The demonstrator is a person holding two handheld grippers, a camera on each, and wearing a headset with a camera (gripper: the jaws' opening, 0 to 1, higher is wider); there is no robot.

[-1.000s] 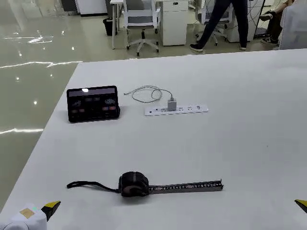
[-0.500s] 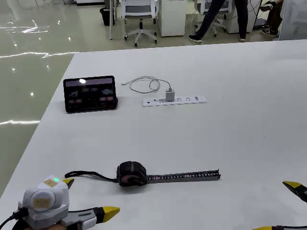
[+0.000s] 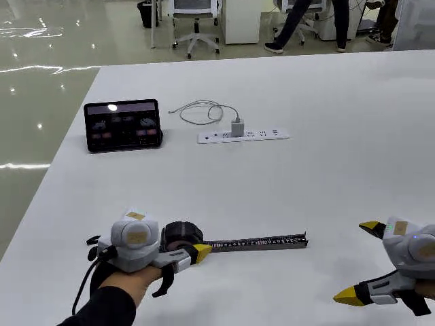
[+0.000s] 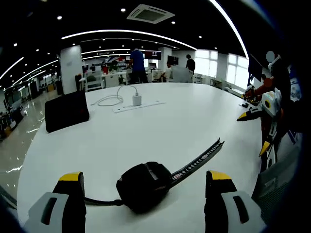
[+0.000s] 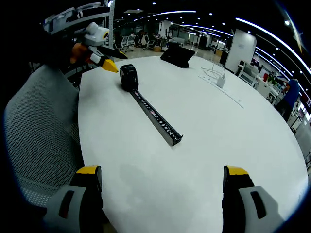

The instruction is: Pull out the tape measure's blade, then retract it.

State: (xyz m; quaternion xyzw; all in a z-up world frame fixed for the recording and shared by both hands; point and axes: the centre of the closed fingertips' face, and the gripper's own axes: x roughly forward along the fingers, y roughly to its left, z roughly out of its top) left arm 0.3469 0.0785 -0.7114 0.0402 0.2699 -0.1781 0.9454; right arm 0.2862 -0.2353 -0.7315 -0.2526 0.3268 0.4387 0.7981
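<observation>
While straddling black round-cased tape measure (image 3: 182, 234) on white surface (image 3: 326, 102), holds left gripper (image 4: 146, 176) fingers released, likely to pin case; right gripper (image 3: 358, 261) fingers spread too, short of partly drawn steel blade (image 3: 258, 242) tip.

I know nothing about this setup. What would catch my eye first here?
The black tape measure near the front of the white table, its blade pulled out to the right. The yellow-tipped left tool is open with the case between its jaws in the left gripper view, and the right tool is open beyond the blade's end. Farther back are a dark tablet and a white power strip.
</observation>
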